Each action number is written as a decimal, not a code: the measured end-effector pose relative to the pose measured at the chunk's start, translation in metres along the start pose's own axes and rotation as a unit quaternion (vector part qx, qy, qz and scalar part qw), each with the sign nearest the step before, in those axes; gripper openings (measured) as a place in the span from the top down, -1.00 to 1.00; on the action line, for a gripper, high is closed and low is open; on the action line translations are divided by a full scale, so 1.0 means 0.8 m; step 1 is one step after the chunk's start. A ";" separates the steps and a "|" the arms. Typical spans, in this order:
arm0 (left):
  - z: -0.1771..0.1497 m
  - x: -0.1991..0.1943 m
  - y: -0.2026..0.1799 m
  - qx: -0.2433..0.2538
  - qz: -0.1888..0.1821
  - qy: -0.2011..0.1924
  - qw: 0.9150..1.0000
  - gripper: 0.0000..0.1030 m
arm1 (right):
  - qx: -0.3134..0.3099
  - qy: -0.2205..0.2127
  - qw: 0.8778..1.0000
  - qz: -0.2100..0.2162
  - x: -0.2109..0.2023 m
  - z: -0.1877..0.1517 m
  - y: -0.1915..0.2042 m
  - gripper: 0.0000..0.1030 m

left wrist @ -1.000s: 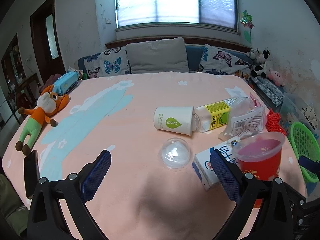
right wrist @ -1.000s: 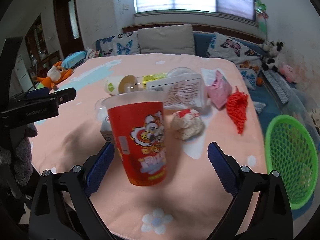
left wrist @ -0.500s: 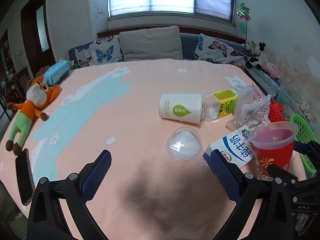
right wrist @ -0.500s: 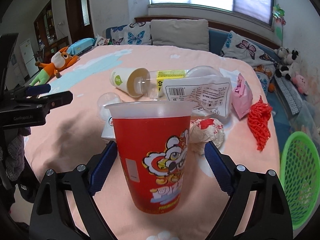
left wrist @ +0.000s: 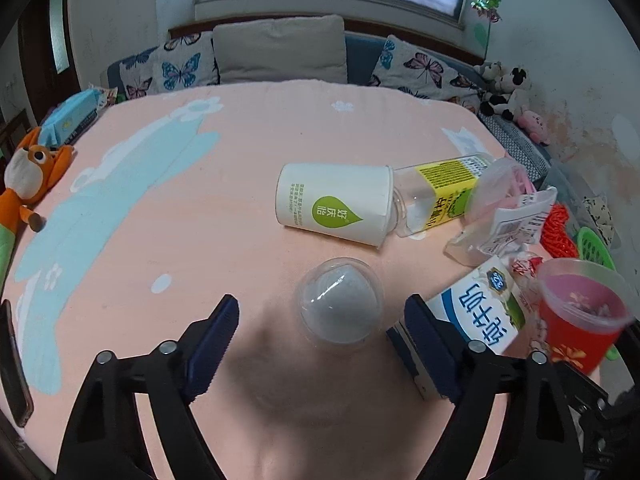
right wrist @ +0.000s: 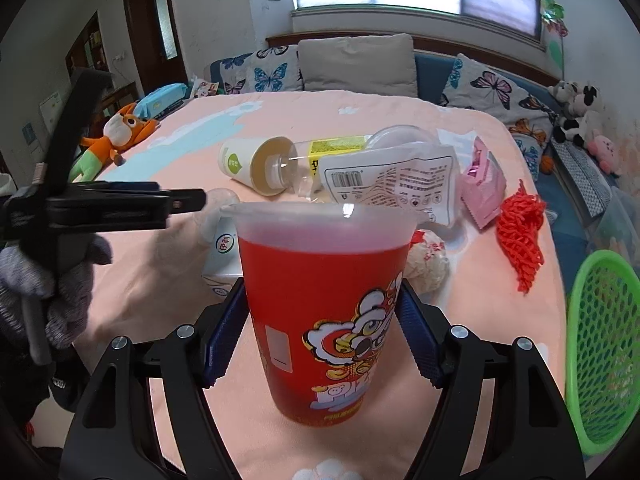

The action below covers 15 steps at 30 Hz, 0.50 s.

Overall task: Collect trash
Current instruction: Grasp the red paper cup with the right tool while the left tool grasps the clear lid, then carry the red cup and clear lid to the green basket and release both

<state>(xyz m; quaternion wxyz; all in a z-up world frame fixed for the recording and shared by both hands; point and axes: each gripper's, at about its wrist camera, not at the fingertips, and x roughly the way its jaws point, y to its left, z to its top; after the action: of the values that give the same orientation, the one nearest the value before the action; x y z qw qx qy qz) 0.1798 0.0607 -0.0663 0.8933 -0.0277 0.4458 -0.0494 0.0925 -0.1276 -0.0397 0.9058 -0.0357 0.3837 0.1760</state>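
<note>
A red snack cup (right wrist: 328,320) with a cartoon print stands upright on the pink tablecloth (right wrist: 372,112). My right gripper (right wrist: 322,328) is closing on it, and both blue pads meet its sides. The same cup (left wrist: 576,328) shows at the right of the left wrist view. A clear plastic dome lid (left wrist: 340,304) lies between and just ahead of my left gripper's (left wrist: 320,340) fingertips. Those jaws are closing but stand wide and do not touch the lid. A milk carton (left wrist: 480,308) lies against the left gripper's right finger.
A white paper cup (left wrist: 332,208) and a yellow-labelled bottle (left wrist: 440,196) lie tipped over mid-table, beside a printed plastic bag (right wrist: 392,184), a pink packet (right wrist: 480,184), a paper ball (right wrist: 426,264) and red netting (right wrist: 520,236). A green basket (right wrist: 604,348) hangs off the right edge. A fox toy (left wrist: 28,184) lies left.
My left gripper has come forward and down over the dome lid and its jaws have narrowed slightly. The right jaws have drawn in from wide apart onto the red cup.
</note>
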 end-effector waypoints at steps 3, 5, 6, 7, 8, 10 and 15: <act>0.006 0.014 -0.003 -0.004 0.001 0.012 1.000 -0.47 | 0.005 -0.009 1.000 -0.003 -0.011 0.000 -0.005 -0.41; 0.009 0.019 -0.006 -0.001 0.001 0.015 1.000 -0.46 | 0.008 -0.015 1.000 -0.005 -0.018 0.000 -0.010 -0.40; 0.011 0.022 -0.007 0.000 0.003 0.017 1.000 -0.45 | 0.010 -0.018 1.000 -0.007 -0.021 0.001 -0.012 -0.40; 0.013 0.024 -0.009 0.001 0.004 0.021 1.000 -0.45 | 0.011 -0.020 1.000 -0.008 -0.024 0.001 -0.013 -0.40; 0.015 0.029 -0.010 0.003 0.006 0.027 1.000 -0.44 | 0.013 -0.022 1.000 -0.011 -0.027 0.001 -0.016 -0.40; 0.016 0.034 -0.009 0.000 0.007 0.039 0.999 -0.40 | 0.019 -0.026 0.999 -0.015 -0.033 0.001 -0.022 -0.40; 0.019 0.051 -0.008 -0.015 0.003 0.064 0.998 -0.33 | 0.032 -0.033 0.999 -0.023 -0.044 0.000 -0.037 -0.40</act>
<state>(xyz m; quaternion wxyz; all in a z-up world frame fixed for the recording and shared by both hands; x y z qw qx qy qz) 0.2158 0.0499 -0.0892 0.8627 -0.0366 0.5027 -0.0419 0.0799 -0.1654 -0.0164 0.9225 -0.0095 0.3580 0.1439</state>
